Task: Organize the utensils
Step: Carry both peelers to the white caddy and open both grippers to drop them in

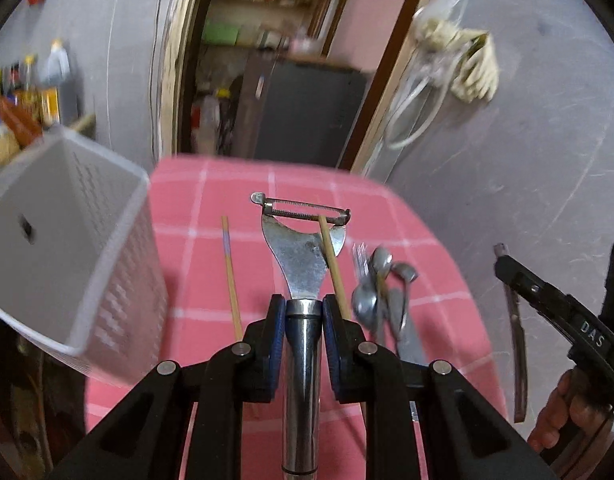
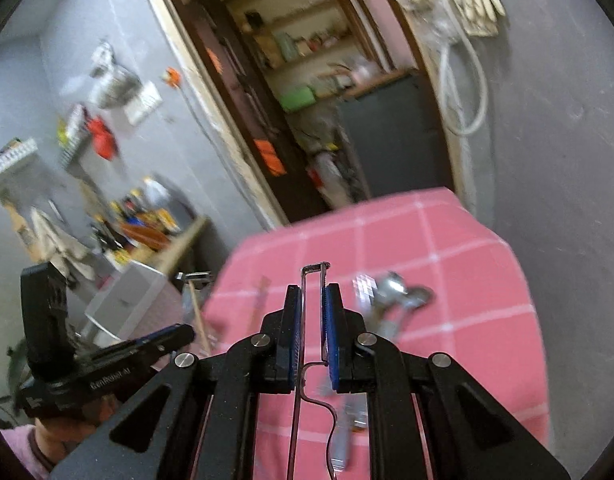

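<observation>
Gripping peeler (image 1: 303, 256) above tablecloth (image 1: 435, 320); holder (image 1: 67, 248) at left edge.

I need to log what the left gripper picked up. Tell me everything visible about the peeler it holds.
The peeler looks like shiny metal: a round tubular handle, a flat Y-shaped fork, and a serrated crossblade at the far end. The left gripper is shut on its handle's top, the blade pointing away over the pink checked cloth. Dark spots mark the fork.
</observation>
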A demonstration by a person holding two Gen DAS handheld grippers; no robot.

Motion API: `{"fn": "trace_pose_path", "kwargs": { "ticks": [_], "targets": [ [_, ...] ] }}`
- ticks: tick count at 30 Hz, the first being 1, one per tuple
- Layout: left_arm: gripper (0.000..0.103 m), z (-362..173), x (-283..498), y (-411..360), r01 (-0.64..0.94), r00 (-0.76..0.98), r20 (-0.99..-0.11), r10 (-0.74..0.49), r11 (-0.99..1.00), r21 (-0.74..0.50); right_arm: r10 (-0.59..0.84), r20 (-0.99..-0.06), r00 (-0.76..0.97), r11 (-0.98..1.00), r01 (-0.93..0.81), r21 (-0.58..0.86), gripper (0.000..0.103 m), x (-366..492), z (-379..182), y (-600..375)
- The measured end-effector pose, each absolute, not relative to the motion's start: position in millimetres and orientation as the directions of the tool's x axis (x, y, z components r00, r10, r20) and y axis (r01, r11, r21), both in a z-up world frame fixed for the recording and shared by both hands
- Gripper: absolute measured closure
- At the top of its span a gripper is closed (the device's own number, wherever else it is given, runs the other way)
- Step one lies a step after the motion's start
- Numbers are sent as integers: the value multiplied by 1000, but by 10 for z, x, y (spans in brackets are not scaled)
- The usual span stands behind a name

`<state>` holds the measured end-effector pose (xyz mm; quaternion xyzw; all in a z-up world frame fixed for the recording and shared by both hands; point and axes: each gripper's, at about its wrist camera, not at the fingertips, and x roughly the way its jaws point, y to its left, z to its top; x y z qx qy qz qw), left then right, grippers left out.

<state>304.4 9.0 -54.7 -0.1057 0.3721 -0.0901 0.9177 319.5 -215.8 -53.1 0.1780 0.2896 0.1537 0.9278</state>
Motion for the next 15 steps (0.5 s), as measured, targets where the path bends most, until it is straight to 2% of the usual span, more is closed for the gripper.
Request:
{"fn": "trace_pose_path", "kwargs": {
  "ticks": [6,12,15],
  "targets": [
    [85,11,2926,359,122,788,-562,-251,959,-258,474,-368,800,845,-295,446,92,3215,-143,-1774],
    [85,347,2933,925,105,885,-386,-260,920,-378,597,-179,782,721,-424,548,92,3470,214,-1331],
    [85,432,2923,1299,72,930,-299,-214,904,-421,633,-87,769,661,-478,578,92,3603,296,-991]
  ]
}}
